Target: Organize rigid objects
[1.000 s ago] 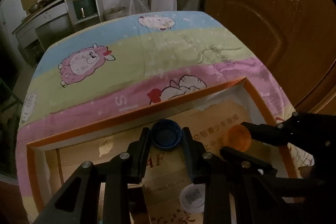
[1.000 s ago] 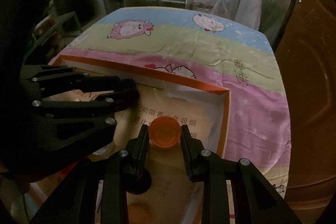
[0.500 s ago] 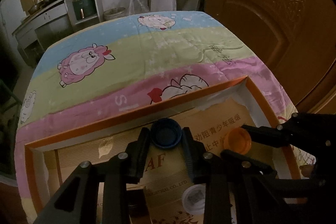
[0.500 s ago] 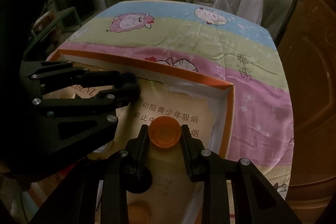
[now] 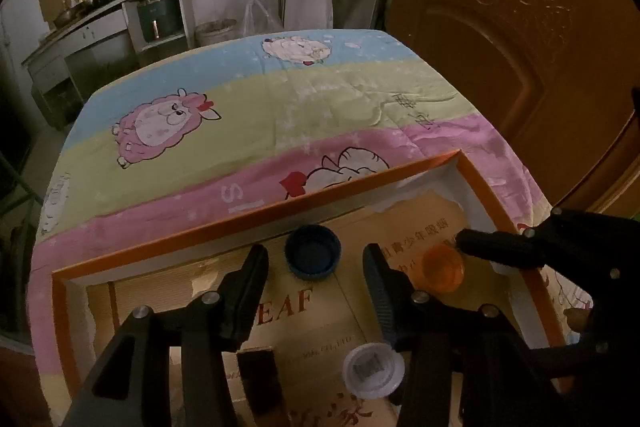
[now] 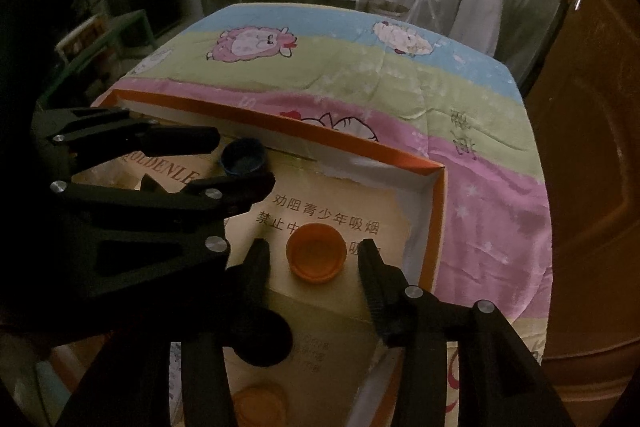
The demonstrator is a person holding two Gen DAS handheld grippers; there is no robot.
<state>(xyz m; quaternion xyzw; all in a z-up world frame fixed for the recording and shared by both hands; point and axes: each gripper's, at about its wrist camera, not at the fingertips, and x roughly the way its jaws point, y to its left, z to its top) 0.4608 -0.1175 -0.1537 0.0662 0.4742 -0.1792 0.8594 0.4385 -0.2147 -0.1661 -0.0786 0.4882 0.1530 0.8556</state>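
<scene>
A dark blue bottle cap (image 5: 313, 252) lies open side up on the cardboard floor of an orange-rimmed box (image 5: 200, 227). My left gripper (image 5: 316, 267) is open around it, fingers apart from the cap. An orange cap (image 6: 316, 257) lies in the box near its right wall, also seen in the left wrist view (image 5: 443, 267). My right gripper (image 6: 314, 263) is open, a finger on each side of the orange cap without touching. The blue cap also shows in the right wrist view (image 6: 243, 157) between the left gripper's fingers.
A white cap (image 5: 373, 369) and a dark block (image 5: 260, 371) lie nearer in the box. A black round thing (image 6: 262, 341) and another orange lid (image 6: 260, 405) lie low in the right wrist view. The striped sheep cloth (image 5: 280, 99) covers the table beyond; a wooden door (image 5: 520, 27) stands right.
Both grippers have opened and let go of their caps. The blue cap and the orange cap now rest on the box floor between the spread fingers.
</scene>
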